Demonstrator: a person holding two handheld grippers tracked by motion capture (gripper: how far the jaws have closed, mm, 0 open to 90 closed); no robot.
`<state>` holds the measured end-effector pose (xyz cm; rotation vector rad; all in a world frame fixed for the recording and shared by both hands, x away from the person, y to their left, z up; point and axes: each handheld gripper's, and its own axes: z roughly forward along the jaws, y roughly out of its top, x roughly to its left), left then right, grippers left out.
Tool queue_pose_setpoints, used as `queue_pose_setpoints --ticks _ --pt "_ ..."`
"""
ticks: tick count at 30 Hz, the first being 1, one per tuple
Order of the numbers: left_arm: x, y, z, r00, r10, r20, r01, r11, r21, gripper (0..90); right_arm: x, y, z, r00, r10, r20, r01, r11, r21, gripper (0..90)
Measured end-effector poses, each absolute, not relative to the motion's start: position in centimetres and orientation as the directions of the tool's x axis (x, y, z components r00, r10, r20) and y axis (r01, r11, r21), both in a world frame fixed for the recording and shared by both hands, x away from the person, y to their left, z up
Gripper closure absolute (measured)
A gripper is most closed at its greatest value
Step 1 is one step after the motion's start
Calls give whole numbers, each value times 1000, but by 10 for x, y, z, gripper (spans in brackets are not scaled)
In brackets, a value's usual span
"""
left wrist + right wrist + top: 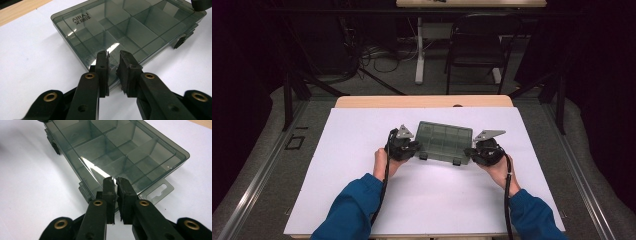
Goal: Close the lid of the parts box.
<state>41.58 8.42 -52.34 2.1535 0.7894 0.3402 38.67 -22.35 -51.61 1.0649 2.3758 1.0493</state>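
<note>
1. Left gripper (113,60) is clenched, jaws nearly together, right at one short end of the smoky translucent plastic compartment box (130,27).
2. Right gripper (116,185) is likewise clenched at the opposite end, by the hang tab.
3. Box lies flat between them on the white table (362,200), seemingly braced from both ends to steady it.

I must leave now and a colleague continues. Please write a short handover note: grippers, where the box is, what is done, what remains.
Left gripper: shut, jaws at the left end of the smoky compartment box.
Right gripper: shut, jaws at the right end, beside the hang tab.
Box: lies flat on the white table sheet, lid closed, compartments look empty.
Done: both grippers brought to the box ends.
Left: the two front latches still look closed; opening is not yet done.
</note>
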Motion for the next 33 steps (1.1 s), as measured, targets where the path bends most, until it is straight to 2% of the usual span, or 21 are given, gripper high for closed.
queue_pose_setpoints --ticks 4,5,7,9,11,15,18,21,26,33 --pt "415 84 -522 763 646 -6 423 -492 761 778 387 -221 -517 -667 745 -7 495 451 743 845" --pt "414 85 -522 761 649 -9 423 -486 765 680 387 -220 -516 -663 749 -12 496 451 742 785" --pt "409 91 -518 755 656 -8 418 -471 777 566 386 -220 -514 -672 741 0 497 452 741 682" --pt "403 96 -513 751 660 1 412 -470 781 415 383 -221 -512 -677 735 12 498 447 743 533" --pt "395 103 -510 750 661 10 406 -473 781 318 379 -223 -508 -676 736 22 499 435 750 358" --pt "379 117 -508 744 668 19 410 -479 776 174 366 -227 -502 -683 730 25 497 439 748 153" --pt "365 128 -506 741 671 32 405 -484 776 141 353 -231 -500 -687 726 20 487 440 755 104" --pt "351 137 -506 734 678 41 412 -492 767 71 339 -236 -499 -690 724 25 475 426 770 63" --pt "330 148 -510 725 686 57 420 -507 753 9 320 -242 -502 -687 727 20 456 408 791 28" --pt "307 158 -521 718 693 70 427 -517 742 0 301 -246 -512 -680 733 0 443 411 797 10"
